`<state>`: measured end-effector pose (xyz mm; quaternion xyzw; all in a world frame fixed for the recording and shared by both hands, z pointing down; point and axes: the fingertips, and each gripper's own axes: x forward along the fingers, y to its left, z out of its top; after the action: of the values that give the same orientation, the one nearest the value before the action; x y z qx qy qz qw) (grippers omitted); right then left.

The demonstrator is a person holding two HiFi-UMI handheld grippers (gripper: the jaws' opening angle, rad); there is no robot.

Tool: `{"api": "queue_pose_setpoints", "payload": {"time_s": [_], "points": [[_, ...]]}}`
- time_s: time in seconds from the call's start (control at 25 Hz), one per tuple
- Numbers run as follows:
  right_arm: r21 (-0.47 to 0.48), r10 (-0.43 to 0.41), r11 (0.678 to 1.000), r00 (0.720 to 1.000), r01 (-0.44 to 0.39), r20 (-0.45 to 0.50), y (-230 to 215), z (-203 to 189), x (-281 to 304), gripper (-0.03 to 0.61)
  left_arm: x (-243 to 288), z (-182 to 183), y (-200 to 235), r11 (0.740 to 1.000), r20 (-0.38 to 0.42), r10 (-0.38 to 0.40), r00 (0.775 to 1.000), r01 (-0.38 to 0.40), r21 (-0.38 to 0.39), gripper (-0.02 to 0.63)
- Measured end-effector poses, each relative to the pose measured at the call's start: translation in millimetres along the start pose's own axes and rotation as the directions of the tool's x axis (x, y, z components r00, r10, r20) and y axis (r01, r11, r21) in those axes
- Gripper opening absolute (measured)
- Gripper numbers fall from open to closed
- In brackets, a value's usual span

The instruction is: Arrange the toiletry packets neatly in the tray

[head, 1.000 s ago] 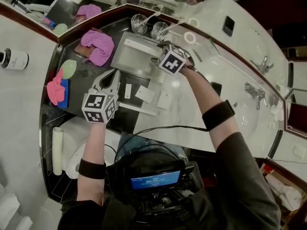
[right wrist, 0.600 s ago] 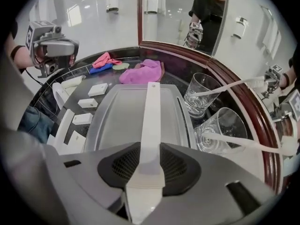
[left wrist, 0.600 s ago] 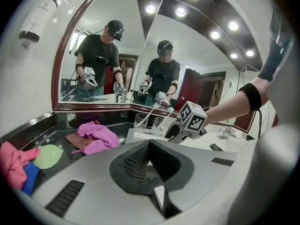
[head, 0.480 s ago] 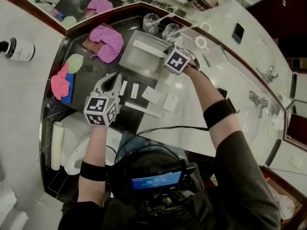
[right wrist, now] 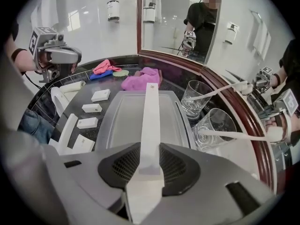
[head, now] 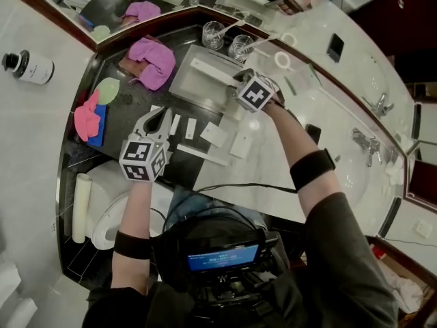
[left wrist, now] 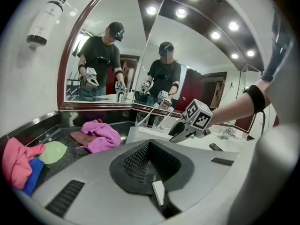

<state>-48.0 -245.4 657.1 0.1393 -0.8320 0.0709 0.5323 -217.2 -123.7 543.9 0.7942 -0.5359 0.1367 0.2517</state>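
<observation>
Jaws pressed together, the left gripper point(head: 160, 115) hung nearest the person over the dark counter point(head: 130, 108). A white sliver showed at its seam; whether that was a packet I could not tell. Just beyond lay two small packets point(head: 190, 128), two flat packets point(head: 214, 135) and a long box point(head: 203, 155), all outside the tray. Farther on, the right gripper point(right wrist: 149, 165) had just been closing and now pinched one end of a long white packet point(right wrist: 151, 121), which reached across the tray point(right wrist: 117, 121) to its far rim. Behind stood two glasses point(right wrist: 197, 100) and a pink cloth point(right wrist: 143, 77). Held only by its end, the packet could probably pivot and settle crooked, or swing into the glasses.
</observation>
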Motion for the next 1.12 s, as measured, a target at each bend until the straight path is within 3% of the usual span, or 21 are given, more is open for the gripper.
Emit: {"api": "queue_pose_setpoints", "payload": {"time_s": [0.24, 0.72, 1.12], "points": [[0.057, -0.037, 0.998, 0.994, 0.031, 0.107, 14, -3, -39, 0.143, -13, 3, -14, 1.0, 0.015, 0.006, 1.0, -0.006, 0.011, 0.0], [0.124, -0.103, 0.99, 0.948, 0.068, 0.303, 79, -20, -130, 0.143, -51, -2, -54, 0.999, 0.03, 0.032, 0.999, -0.034, 0.042, 0.0], [0.114, -0.084, 0.992, 0.942, 0.049, 0.326, 140, -59, -149, 0.143, -85, -7, -68, 0.995, 0.05, 0.088, 0.995, -0.09, 0.038, 0.0]]}}
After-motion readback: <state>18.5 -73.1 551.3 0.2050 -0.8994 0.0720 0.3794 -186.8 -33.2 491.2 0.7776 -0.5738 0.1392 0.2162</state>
